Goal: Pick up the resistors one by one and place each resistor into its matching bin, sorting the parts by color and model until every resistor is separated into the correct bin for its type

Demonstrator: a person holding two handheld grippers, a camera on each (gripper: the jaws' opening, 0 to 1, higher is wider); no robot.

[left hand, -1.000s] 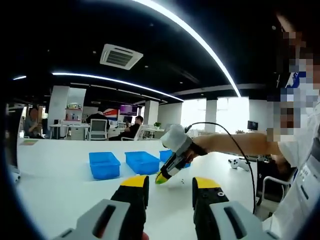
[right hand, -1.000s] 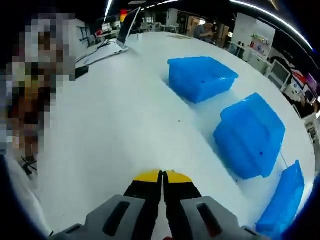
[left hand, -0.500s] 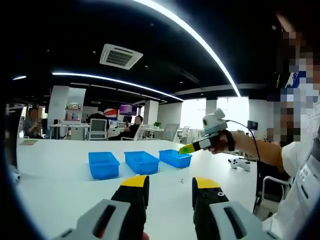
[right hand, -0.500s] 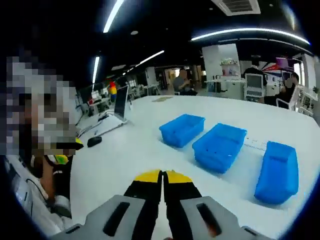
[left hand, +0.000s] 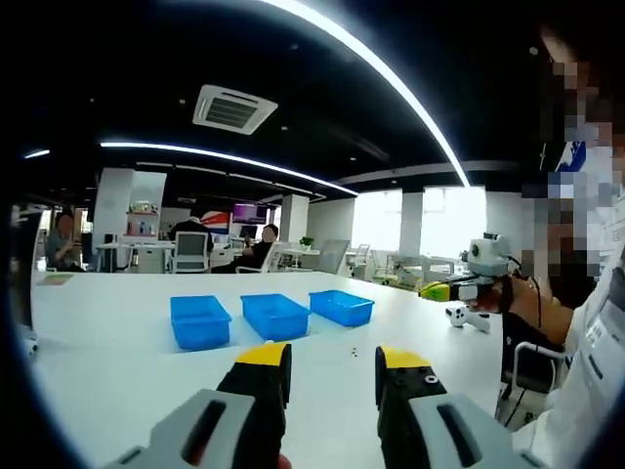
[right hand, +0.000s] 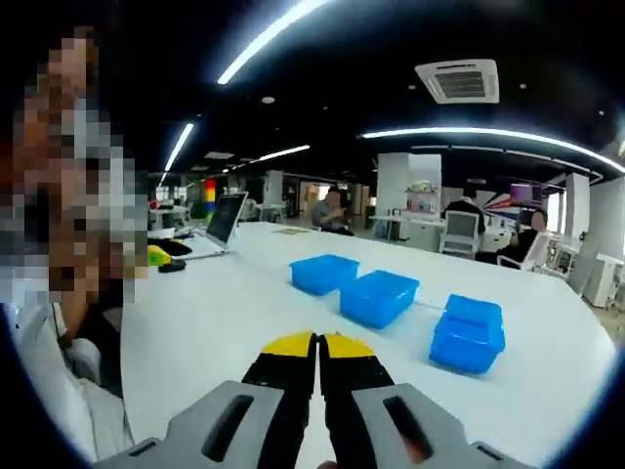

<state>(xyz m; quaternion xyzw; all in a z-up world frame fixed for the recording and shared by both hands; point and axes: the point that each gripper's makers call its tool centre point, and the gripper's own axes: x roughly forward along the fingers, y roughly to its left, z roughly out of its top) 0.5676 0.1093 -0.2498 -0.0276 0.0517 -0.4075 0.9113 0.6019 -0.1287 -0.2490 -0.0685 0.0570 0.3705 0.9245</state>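
While three blue plastic bins (left hand: 273, 315) are lined up on the white worktop (left hand: 117, 362) | left tongs (left hand: 332, 369) are held spread, empty | right tongs (right hand: 318, 344) are pressed together | tiny loose parts, likely resistors (left hand: 354, 351), are seen just before the bins; one should be approached low and pinched singly.

The left hand-held gripper (left hand: 332, 363) rises from the bottom of the view, jaws parted, nothing between them. Three blue bins (left hand: 274, 317) stand in a row on the white tabletop (left hand: 107, 342). The right hand-held gripper (left hand: 437, 291) hangs at right, above the tabletop.
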